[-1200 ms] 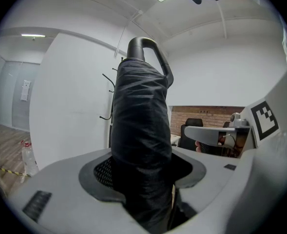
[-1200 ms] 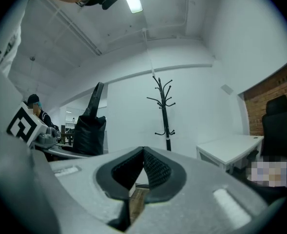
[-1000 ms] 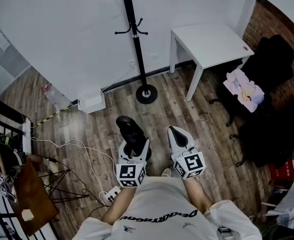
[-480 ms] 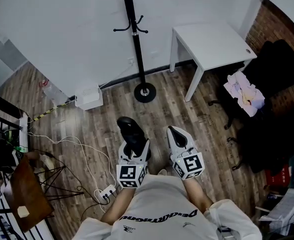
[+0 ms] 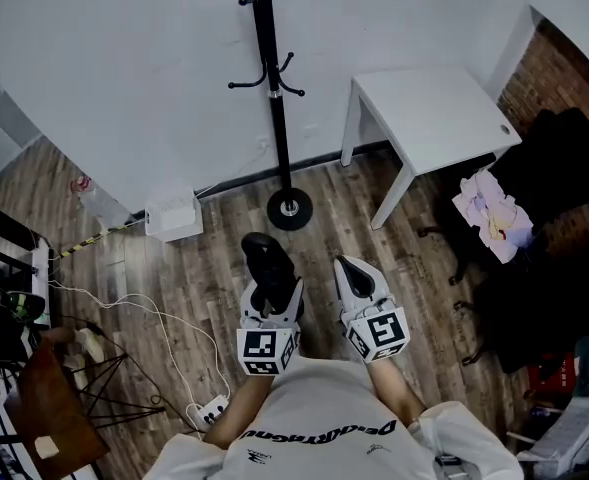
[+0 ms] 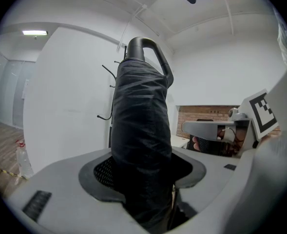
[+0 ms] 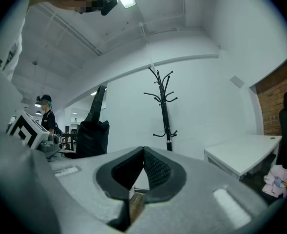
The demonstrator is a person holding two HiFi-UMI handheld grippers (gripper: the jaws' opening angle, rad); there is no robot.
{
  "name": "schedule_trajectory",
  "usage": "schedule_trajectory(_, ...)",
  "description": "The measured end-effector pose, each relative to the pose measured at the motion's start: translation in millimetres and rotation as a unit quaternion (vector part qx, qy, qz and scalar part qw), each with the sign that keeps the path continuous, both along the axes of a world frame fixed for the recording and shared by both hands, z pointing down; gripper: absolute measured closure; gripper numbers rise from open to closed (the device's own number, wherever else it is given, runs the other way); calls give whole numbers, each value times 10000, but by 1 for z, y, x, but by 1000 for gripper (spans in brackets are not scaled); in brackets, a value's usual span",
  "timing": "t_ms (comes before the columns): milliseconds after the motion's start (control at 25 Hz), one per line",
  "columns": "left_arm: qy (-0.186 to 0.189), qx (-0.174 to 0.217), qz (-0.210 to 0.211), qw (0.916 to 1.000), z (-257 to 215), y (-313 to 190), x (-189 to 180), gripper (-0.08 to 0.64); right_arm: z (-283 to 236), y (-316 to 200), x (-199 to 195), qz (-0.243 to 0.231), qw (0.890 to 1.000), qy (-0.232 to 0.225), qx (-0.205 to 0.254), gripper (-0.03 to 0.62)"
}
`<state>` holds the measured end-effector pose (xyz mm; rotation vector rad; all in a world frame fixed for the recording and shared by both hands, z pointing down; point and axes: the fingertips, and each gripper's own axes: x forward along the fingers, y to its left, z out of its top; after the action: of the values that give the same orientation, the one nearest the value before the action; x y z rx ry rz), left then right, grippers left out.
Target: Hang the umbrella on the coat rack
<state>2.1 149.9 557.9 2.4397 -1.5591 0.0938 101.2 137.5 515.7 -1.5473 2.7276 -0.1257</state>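
Umbrella in hand, rack ahead.
The left gripper clamps the furled umbrella upright; the right gripper is closed, empty. Hanging not yet done, rack well apart.

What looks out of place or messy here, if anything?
Nothing damaged or spilled. A white cable trails loose across the floor to a power strip, and crumpled cloth sits heaped right of the white table. The coat rack stands upright.
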Motion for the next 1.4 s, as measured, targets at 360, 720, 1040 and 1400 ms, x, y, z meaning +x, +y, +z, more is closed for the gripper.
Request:
schedule_trajectory(360,12,-88,223,9997,-17,-132,-34,304,-15,-132,-27,326,9994,16,-92,595)
schedule_trajectory(720,83,-195,433,9988,-32,-245,-78,304,-38,-237,-72,535,9985,109,3,595)
schedule_trajectory(1040,70,-129,723,9973,-41,-300,-85,304,-44,-286,-88,768,9968,184,79,595)
schedule_trajectory(1400,36,-188,731,9971,-42,-330,-75,304,-47,-321,-82,709,9973,154,107,595)
